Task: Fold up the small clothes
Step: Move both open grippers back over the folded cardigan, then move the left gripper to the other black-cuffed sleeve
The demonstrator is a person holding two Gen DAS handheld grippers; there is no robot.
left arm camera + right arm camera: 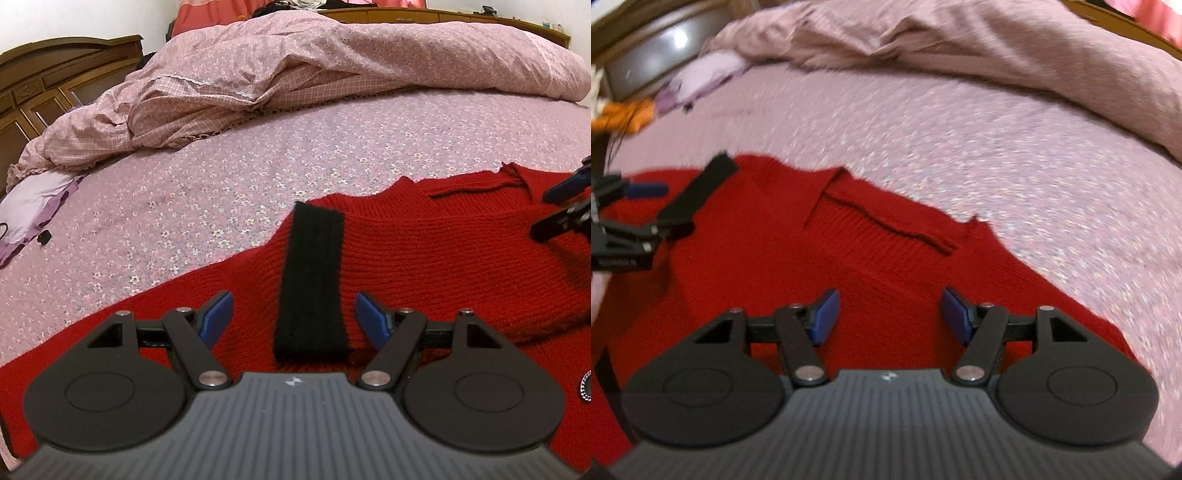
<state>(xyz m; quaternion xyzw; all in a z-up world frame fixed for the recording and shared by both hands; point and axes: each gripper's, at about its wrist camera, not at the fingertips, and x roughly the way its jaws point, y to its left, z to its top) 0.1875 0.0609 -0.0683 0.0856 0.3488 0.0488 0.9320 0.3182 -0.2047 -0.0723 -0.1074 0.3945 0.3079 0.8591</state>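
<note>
orange cloth (pixel 622 118) only in right view, dresser (pixel 55 85) only left

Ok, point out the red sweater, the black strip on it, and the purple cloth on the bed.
Red sweater (pixel 798 273), right wrist view, middle of the knit.
Black strip (pixel 314 284), left wrist view, its centre.
Purple cloth (pixel 33 210), left wrist view, pale middle part.

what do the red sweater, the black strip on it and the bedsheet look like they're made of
Red sweater: knitted yarn, probably wool or acrylic; matte, with fine ribbed rows showing.
Black strip: a fuzzier knit or fleece band, with soft hairy edges; the fibre is unclear.
Bedsheet: thin woven cloth, likely cotton, smooth and matte with a small printed flower pattern.
</note>
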